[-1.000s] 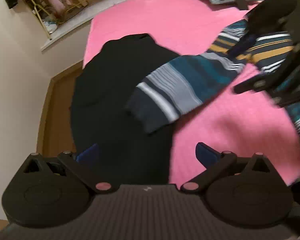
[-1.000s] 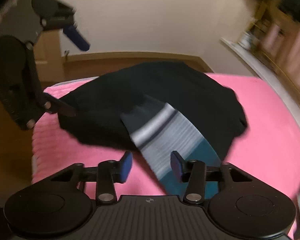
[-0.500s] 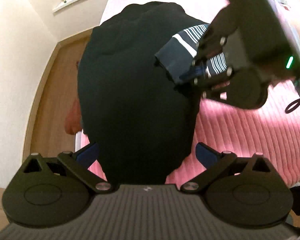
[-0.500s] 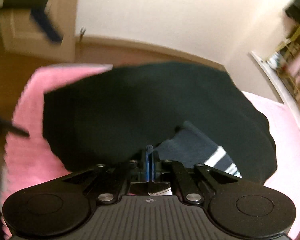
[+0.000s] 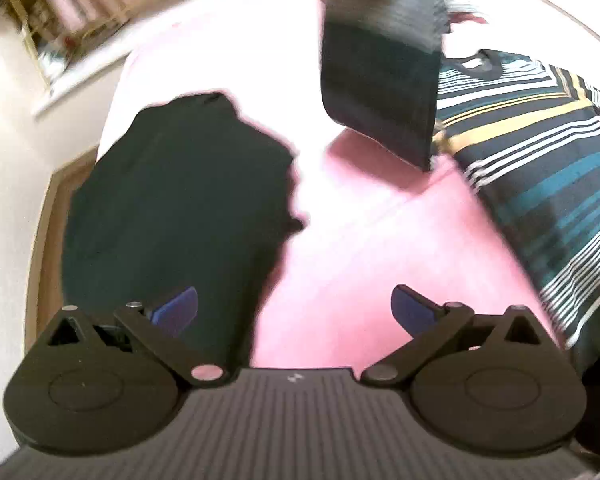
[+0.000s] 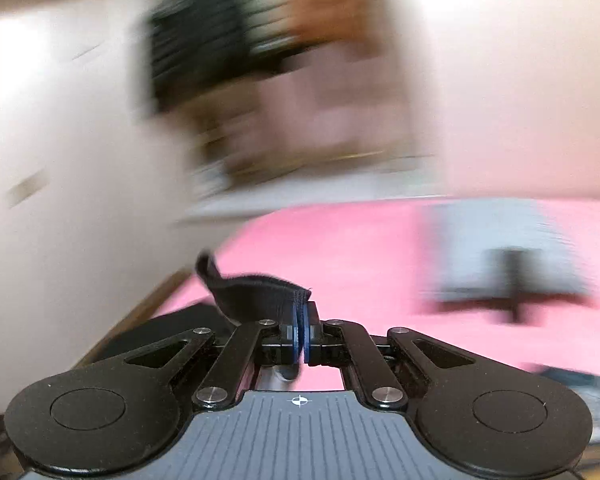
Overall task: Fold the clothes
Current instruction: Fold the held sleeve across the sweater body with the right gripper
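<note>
A striped sweater (image 5: 540,168) in navy, teal, yellow and white lies on the pink bed (image 5: 360,264), at the right of the left wrist view. Its dark sleeve (image 5: 380,80) hangs lifted and blurred above the bed. In the right wrist view my right gripper (image 6: 302,332) is shut on the dark cuff (image 6: 260,292) of that sleeve, held above the bed. A black garment (image 5: 172,208) lies flat at the bed's left edge. My left gripper (image 5: 294,308) hovers open over the bed between both garments, holding nothing.
A grey pillow (image 6: 500,256) with a dark object on it lies further up the bed. A white wall (image 5: 4,184) and wooden floor (image 5: 48,216) border the bed's left side. A gold rack with pink items (image 5: 68,12) stands beyond the bed.
My right gripper has shut on the sleeve cuff and lifted it off the black garment. The left gripper has swung away from the black garment, bringing the sweater's body into view.
</note>
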Available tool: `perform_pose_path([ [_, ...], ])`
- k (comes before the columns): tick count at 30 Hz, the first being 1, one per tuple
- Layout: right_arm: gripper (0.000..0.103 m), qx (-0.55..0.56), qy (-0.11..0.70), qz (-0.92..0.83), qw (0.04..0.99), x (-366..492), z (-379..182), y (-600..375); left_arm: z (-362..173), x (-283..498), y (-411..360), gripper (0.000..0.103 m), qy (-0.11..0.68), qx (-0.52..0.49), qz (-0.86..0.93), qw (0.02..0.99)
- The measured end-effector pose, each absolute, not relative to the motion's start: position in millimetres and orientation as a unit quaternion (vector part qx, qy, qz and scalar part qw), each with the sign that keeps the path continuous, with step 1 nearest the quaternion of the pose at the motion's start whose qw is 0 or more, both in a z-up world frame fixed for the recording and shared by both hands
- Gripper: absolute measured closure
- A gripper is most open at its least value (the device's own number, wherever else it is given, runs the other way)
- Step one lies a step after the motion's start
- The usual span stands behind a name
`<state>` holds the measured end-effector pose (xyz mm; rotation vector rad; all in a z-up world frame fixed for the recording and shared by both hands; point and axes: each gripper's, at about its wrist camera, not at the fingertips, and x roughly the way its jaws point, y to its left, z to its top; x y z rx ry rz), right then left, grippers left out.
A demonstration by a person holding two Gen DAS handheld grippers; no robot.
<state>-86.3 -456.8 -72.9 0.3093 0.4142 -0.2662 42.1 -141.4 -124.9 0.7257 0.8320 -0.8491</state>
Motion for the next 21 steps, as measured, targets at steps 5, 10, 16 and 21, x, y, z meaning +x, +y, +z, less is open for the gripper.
perform_pose_path([
  [5, 0.103, 0.286, 0.277, -0.284, 0.872, -185, -188, -624, -117, -6, -235, 0.002, 0.382, 0.323, -0.391, 0.773],
  [10, 0.102, 0.355, 0.340, -0.275, 0.826, -208, -271, -693, -116, -61, -319, 0.002, 0.387, 0.344, -0.403, 0.755],
  [16, 0.103, 0.382, 0.309, -0.226, 0.841, -230, -248, -698, -118, -101, -382, 0.002, 0.375, 0.382, -0.440, 0.721],
  [21, 0.102, 0.362, 0.264, -0.227, 0.865, -276, -220, -703, -128, -107, -411, 0.002, 0.372, 0.389, -0.465, 0.703],
])
